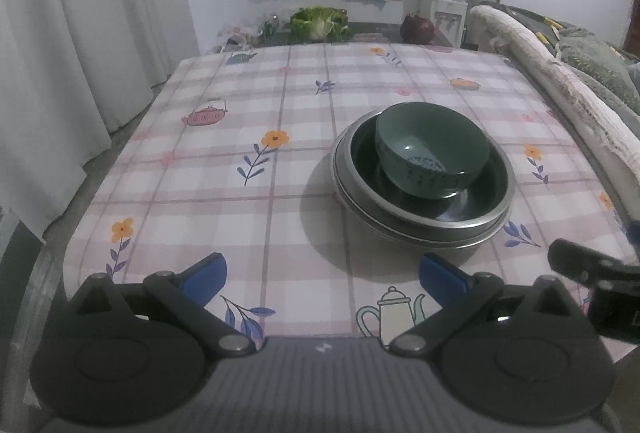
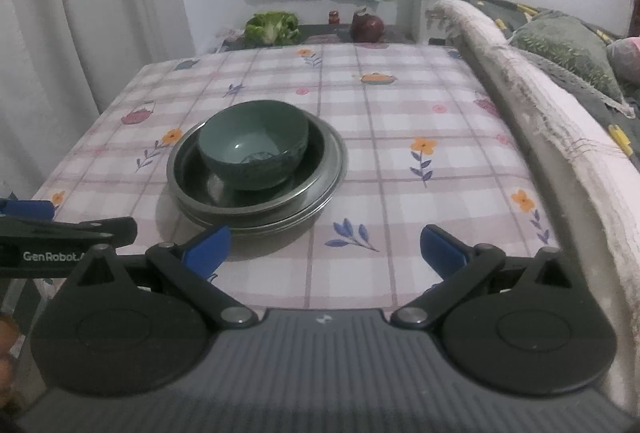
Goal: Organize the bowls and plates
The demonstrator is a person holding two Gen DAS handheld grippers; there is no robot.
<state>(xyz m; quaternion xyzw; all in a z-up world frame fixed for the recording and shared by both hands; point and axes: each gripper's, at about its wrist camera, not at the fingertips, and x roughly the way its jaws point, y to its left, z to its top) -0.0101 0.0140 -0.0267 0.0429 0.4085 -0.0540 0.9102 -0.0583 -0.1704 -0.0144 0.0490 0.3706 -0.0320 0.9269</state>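
Checked tablecloth, green bowl on plates, beyond spread fingers

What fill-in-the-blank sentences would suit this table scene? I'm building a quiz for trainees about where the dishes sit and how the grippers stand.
1. The dark green ceramic bowl sits inside the stacked ____ plates.
2. The left gripper has its blue-tipped fingers spread ____, holding nothing.
3. The right gripper hovers over the ____ tablecloth with flower and teapot prints.
4. Beyond the table's far edge lies a leafy green ____.

Missing words: metal; open; checked; cabbage
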